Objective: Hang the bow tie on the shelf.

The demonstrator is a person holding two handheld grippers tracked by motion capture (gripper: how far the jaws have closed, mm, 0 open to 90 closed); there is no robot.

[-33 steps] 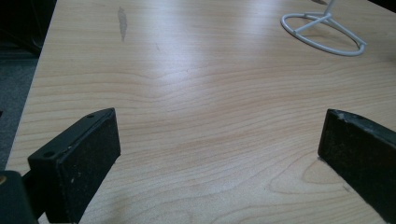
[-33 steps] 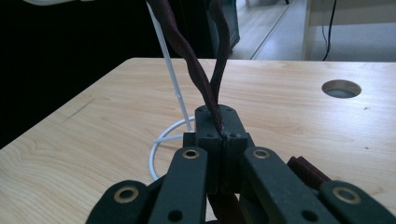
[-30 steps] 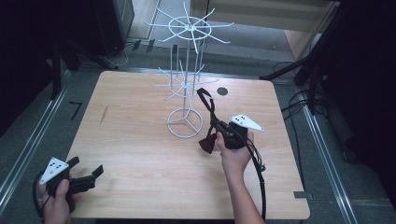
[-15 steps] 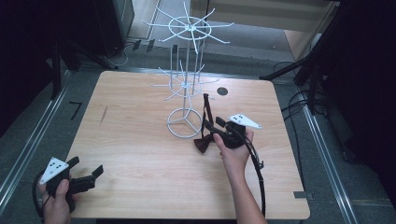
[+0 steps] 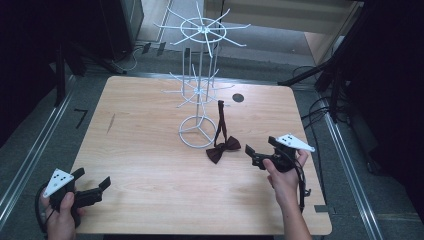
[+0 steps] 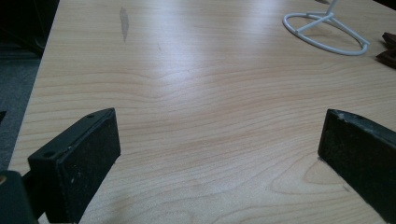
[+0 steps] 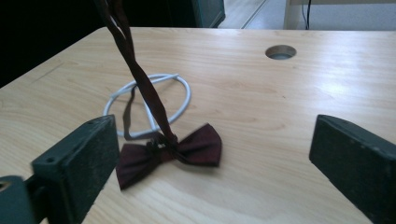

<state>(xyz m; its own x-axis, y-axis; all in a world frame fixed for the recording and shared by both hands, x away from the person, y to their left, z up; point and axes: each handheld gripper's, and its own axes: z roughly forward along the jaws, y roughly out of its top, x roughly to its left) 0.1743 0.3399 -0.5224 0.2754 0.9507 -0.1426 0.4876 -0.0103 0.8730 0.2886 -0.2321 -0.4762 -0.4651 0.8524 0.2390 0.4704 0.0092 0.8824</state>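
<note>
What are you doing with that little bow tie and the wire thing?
A person holds a gripper in each hand at a wooden table. A dark red bow tie hangs by its strap from a hook of the white wire rack, with the bow down at the table. The right gripper sits open just beside the bow, holding nothing. The left gripper waits open near the table's front corner.

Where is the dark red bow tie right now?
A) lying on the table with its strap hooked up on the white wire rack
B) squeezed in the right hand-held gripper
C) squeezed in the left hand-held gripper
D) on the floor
A: the bow tie lies on the table beside the ring base of the wire rack, its strap running up to a rack arm, while the right hand-held gripper sits open and apart from it.
</note>
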